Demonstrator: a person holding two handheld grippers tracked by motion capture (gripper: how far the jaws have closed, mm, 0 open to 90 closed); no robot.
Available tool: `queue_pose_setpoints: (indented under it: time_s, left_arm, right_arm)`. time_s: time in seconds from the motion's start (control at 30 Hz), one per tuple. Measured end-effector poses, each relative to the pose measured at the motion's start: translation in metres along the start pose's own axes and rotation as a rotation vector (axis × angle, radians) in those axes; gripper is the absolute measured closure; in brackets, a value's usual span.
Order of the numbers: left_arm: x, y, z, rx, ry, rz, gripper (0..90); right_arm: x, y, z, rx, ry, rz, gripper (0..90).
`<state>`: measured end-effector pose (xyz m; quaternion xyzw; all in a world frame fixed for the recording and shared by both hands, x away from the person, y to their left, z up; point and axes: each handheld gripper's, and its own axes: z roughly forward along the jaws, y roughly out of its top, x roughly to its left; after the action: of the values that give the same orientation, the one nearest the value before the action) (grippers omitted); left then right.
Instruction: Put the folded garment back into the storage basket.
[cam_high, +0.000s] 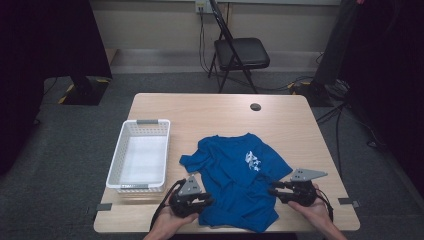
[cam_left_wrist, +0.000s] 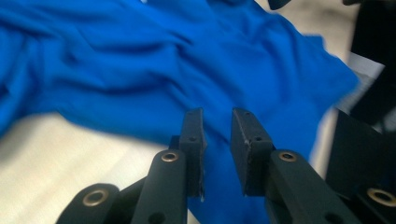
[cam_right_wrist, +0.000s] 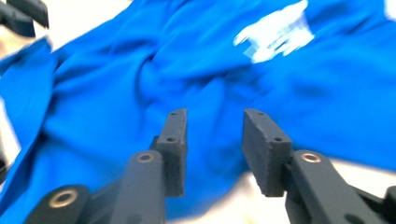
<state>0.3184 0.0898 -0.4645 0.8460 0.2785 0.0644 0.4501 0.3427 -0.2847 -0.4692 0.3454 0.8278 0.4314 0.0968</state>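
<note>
A blue T-shirt (cam_high: 235, 175) with a white print (cam_high: 252, 161) lies crumpled on the near half of the wooden table (cam_high: 225, 110). My left gripper (cam_high: 207, 200) sits at the shirt's lower left edge, pointing right. In the left gripper view its jaws (cam_left_wrist: 217, 126) stand a little apart above the blue cloth (cam_left_wrist: 140, 60), with nothing pinched between them. My right gripper (cam_high: 274, 190) is at the shirt's right edge, pointing left. Its jaws (cam_right_wrist: 215, 126) stand open over the shirt (cam_right_wrist: 116, 70), with the white print (cam_right_wrist: 275, 35) beyond them.
A white slotted basket (cam_high: 145, 121) stands empty to the left of the shirt. A small black round cap (cam_high: 255, 106) sits in the far part of the table. A black folding chair (cam_high: 240, 52) stands on the floor behind the table.
</note>
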Motion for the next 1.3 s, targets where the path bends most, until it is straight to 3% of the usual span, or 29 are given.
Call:
queue_pose_setpoints:
  time_s: [0.2, 0.33, 0.53, 0.8, 1.23, 1.3]
  left_arm:
    - [0.021, 0.011, 0.033, 0.023, 0.051, -0.023, 74.0]
    - [0.027, 0.005, 0.046, 0.068, 0.074, -0.039, 71.2]
    - [0.024, -0.002, 0.038, 0.06, 0.08, -0.033, 70.6]
    - [0.018, -0.012, 0.026, 0.061, 0.092, -0.016, 69.2]
    - [0.011, -0.023, 0.011, 0.074, 0.022, -0.011, 64.5]
    - [0.01, -0.022, 0.012, 0.078, -0.011, -0.014, 64.5]
  right_arm:
    - [-0.028, 0.016, 0.003, -0.051, -0.077, 0.044, 68.9]
    - [-0.042, 0.013, 0.013, -0.009, -0.13, 0.056, 70.1]
    - [-0.054, 0.006, 0.023, 0.054, -0.185, 0.056, 69.5]
    - [-0.067, 0.001, 0.016, 0.056, -0.239, 0.063, 69.8]
    - [-0.081, -0.015, -0.007, 0.05, -0.288, 0.095, 68.5]
    - [-0.083, -0.018, -0.012, 0.051, -0.296, 0.101, 68.4]
